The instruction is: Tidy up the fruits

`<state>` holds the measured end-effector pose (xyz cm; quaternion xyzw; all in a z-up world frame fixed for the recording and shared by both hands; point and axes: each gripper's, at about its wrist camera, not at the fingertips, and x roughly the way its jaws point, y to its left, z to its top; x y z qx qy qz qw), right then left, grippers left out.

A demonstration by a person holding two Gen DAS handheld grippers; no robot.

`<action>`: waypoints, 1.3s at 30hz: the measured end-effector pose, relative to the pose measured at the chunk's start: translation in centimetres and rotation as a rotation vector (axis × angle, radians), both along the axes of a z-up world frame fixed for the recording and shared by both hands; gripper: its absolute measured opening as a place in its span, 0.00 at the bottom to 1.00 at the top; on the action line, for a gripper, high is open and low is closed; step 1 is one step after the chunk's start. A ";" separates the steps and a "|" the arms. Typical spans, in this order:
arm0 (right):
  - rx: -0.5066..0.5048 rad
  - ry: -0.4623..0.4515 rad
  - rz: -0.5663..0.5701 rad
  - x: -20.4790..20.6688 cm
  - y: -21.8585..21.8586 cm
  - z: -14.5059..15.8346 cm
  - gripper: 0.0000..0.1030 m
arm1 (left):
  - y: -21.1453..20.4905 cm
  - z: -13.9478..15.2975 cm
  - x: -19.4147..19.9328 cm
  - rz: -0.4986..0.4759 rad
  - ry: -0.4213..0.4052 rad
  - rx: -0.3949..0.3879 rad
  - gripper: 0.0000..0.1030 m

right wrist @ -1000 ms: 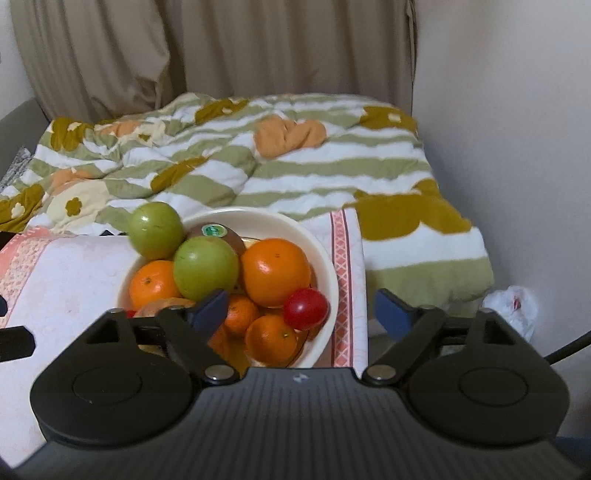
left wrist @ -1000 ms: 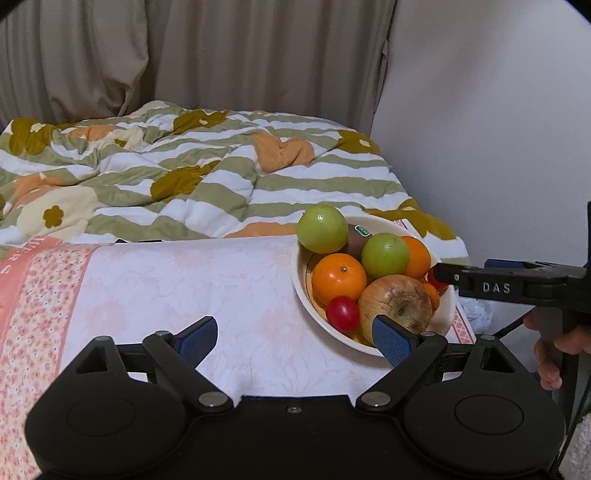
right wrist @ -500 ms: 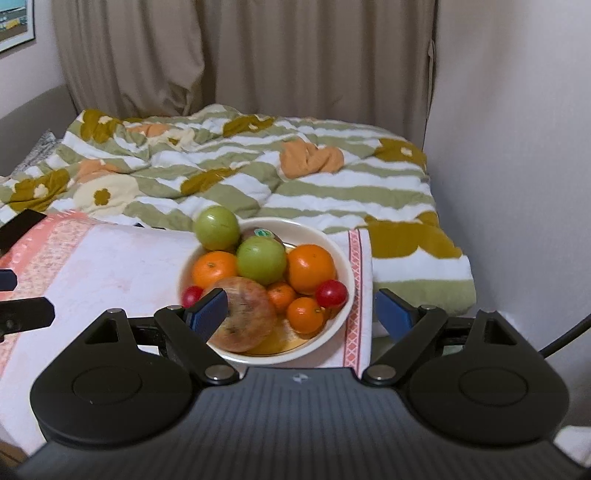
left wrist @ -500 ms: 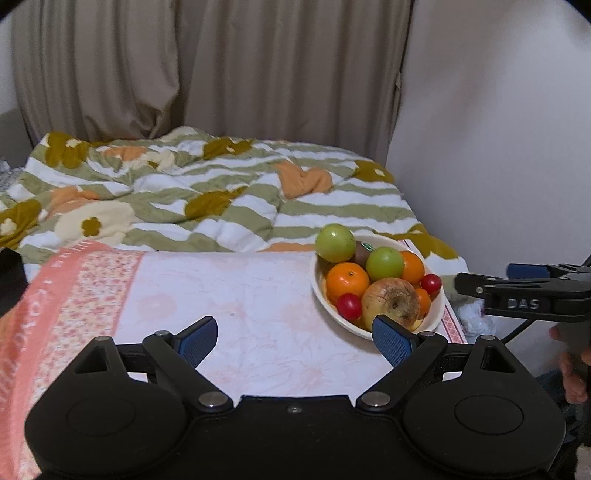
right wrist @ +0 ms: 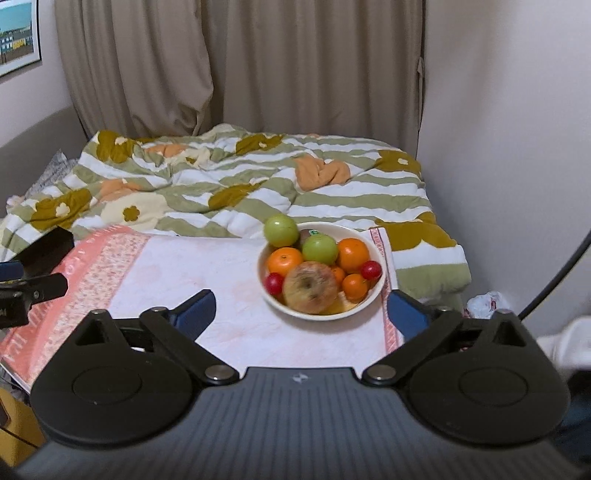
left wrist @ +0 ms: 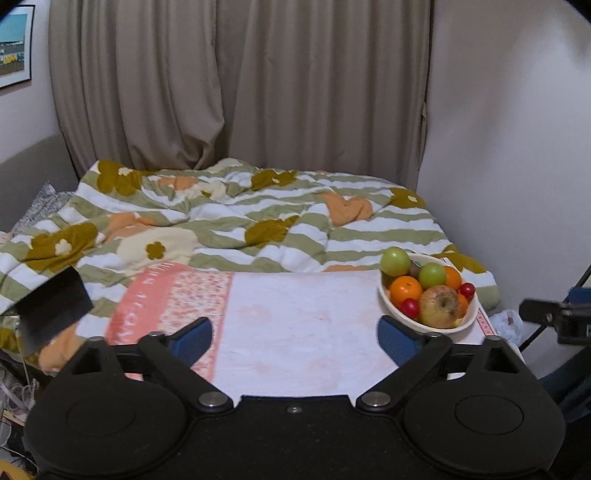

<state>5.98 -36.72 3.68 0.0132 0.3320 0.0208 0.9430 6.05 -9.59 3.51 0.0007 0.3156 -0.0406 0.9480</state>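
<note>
1. Cream ceramic is what the fruit is gathered in: a shallow bowl [right wrist: 375, 295] is set on the pink-and-white cloth [right wrist: 207, 273] covering the table, near the cloth's right-hand border and just in front of the striped quilt [right wrist: 258, 177].
2. Every fruit in view is seen inside the bowl: two green apples [right wrist: 281, 230], a kiwi partly hidden between them, several oranges [right wrist: 284, 260], two small red fruits [right wrist: 371, 270] and a large brownish apple [right wrist: 310, 287] at the front. None is seen lying loose on the cloth or the quilt.
3. The task is therefore judged to be finished or nearly so; nothing further to be gathered is shown, though the cloth's near edge is hidden behind the grippers.
4. The left gripper [left wrist: 295, 338] is held well back from the bowl with its jaws spread wide and nothing between the blue pads [left wrist: 192, 338]. In its view the bowl [left wrist: 469, 321] is found at the far right of the cloth.
5. The right gripper [right wrist: 301, 312] is likewise released and empty, held short of the bowl and not touching it.
6. A small green sticker [right wrist: 314, 232] is seen on the kiwi; its print is too small to be read.
7. Lettering is woven into the cloth's salmon border [left wrist: 147, 299], but no full word can be made out.
8. A framed picture [right wrist: 16, 35] hangs at the upper left; no caption on it can be read.
</note>
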 end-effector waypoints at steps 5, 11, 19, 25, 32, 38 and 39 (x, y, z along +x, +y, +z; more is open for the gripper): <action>0.007 0.027 -0.024 -2.0 2.8 -0.1 1.00 | 1.9 0.2 -1.7 -0.007 -0.022 0.022 1.00; -0.015 0.035 -0.037 -3.5 4.9 -0.6 1.00 | 3.1 -0.2 -2.8 -0.020 -0.028 0.033 1.00; -0.020 0.036 -0.042 -4.0 6.0 -0.6 1.00 | 3.7 -0.4 -3.5 -0.026 -0.033 0.038 1.00; -0.019 0.043 -0.042 -3.8 6.3 -0.8 1.00 | 3.8 -0.5 -3.5 -0.026 -0.033 0.038 1.00; -0.021 0.047 -0.050 -3.8 6.4 -1.3 1.00 | 3.9 -0.6 -3.3 -0.032 -0.024 0.033 1.00; -0.017 0.053 -0.062 -3.7 6.0 -1.6 1.00 | 3.7 -0.7 -2.8 -0.033 -0.017 0.031 1.00; -0.015 0.054 -0.064 -3.7 6.0 -1.6 1.00 | 3.6 -0.7 -2.7 -0.034 -0.018 0.031 1.00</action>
